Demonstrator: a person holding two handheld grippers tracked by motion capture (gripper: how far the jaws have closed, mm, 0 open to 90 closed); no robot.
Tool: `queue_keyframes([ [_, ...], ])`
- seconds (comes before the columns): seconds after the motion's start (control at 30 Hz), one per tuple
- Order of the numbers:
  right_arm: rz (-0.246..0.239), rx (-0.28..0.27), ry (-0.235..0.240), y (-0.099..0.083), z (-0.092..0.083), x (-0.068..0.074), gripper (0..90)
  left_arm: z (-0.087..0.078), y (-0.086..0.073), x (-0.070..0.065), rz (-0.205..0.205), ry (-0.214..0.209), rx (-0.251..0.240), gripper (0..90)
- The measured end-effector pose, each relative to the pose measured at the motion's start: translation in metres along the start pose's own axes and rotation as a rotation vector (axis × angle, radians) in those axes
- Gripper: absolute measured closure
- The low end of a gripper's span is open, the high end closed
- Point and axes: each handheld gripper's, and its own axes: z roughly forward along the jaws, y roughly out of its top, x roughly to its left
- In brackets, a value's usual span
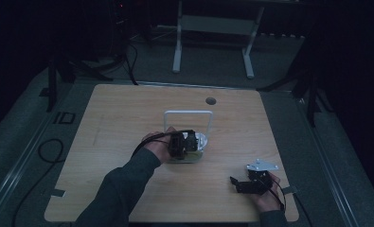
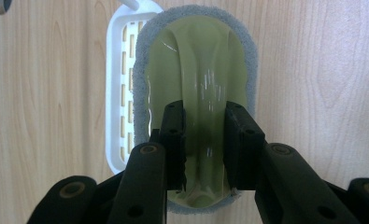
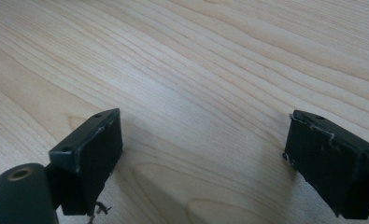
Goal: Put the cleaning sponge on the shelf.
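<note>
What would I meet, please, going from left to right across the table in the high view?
The person's left sleeve → left gripper clamped on the scrubber over the white rack → right gripper, jaws open above the bare table.

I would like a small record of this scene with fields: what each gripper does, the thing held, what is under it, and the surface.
left gripper: shut on the ridge handle of the scrubber
scrubber: pale green plastic top, grey scouring pad around its edge
white holder: slotted tray partly under the scrubber, with a white wire frame at the back
right gripper: open, nothing between its jaws, low over bare wood near the front right corner
table: light wood, with a round hole near the far edge
</note>
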Motion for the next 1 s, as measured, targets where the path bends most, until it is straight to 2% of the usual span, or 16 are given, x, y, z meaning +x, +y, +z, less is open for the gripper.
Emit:
queue_keyframes([
  [0.6, 0.0, 0.0, 0.0, 0.0, 0.0, 0.0, 10.9, 0.004, 0.001, 0.008, 0.005, 0.023, -0.012, 71.7],
  [1.0, -0.001, 0.0, 0.0, 0.0, 0.0, 0.0, 10.9, 0.008, 0.001, 0.013, -0.009, 0.071, -0.013, 71.7],
])
